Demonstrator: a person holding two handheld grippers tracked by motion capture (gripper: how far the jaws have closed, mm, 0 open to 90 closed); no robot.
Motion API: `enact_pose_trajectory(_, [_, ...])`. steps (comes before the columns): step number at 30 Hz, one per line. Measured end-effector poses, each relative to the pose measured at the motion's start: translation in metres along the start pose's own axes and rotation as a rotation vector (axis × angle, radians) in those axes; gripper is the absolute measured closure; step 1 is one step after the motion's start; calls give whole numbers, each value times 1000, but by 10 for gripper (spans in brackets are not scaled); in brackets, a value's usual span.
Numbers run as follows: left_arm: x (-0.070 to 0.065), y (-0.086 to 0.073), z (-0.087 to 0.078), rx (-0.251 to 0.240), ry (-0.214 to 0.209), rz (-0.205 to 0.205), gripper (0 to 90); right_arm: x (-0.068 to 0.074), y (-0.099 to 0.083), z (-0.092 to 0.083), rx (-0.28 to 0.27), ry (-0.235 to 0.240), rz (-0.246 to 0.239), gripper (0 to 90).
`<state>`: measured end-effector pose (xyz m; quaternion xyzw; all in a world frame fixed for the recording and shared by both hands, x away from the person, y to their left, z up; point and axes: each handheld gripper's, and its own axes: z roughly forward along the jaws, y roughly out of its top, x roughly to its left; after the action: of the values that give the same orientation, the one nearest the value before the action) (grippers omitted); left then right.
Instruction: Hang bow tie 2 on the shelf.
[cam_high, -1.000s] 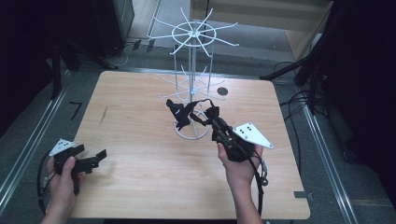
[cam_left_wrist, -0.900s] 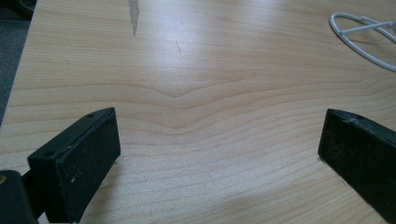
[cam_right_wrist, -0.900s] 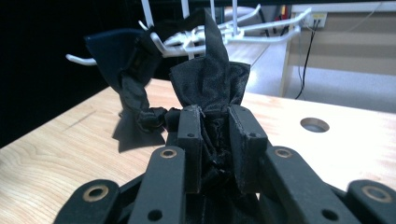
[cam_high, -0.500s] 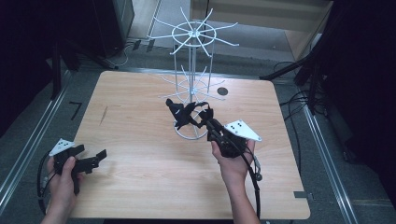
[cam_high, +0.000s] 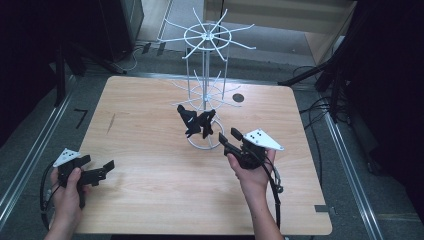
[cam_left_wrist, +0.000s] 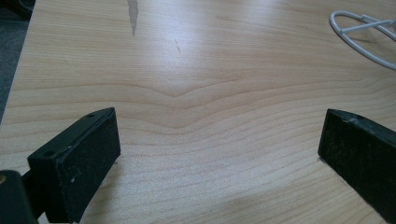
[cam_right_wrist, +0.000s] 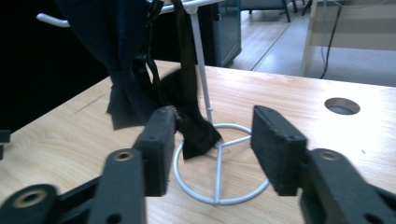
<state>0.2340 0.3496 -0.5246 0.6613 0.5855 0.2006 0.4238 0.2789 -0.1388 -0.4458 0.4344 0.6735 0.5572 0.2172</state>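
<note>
Black two-jaw left tool (cam_high: 102, 169), black right tool (cam_high: 228, 141), grey triangular plates, trailing black cables, bare forearms

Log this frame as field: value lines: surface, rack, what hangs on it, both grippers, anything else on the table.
surface: wooden table
rack: white wire rack, upright, ring base on the table
hanging: black fabric pieces on the lower arms
right gripper: near the rack base, jaws have just been opening, apart with nothing pressed between them; one black piece hangs just beyond the jaw at left in the right gripper view
left gripper: open, over bare wood at the near left
other: round hole in the tabletop behind the rack
</note>
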Motion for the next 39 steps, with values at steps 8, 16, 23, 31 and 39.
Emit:
enact_pose_trajectory(8, [-1, 0, 0, 2, 1, 13, 0, -13, -6, -12, 13, 2, 13, 248])
enact_pose_trajectory(16, [-1, -1, -2, -12, -9, 20, 0, -28, -13, -26, 26, 0, 24, 148])
enact_pose_trajectory(23, [-4, -3, -5, -58, -21, 47, 0, -47, -16, -40, 29, 7, 43, 90])
enact_pose_trajectory(31, [-7, -6, -8, -93, -34, 61, 0, -63, -27, -54, 28, 5, 57, 59])
enact_pose_trajectory(39, [-6, -5, -8, -88, -42, 57, 0, -79, -43, -64, 37, -18, 85, 44])
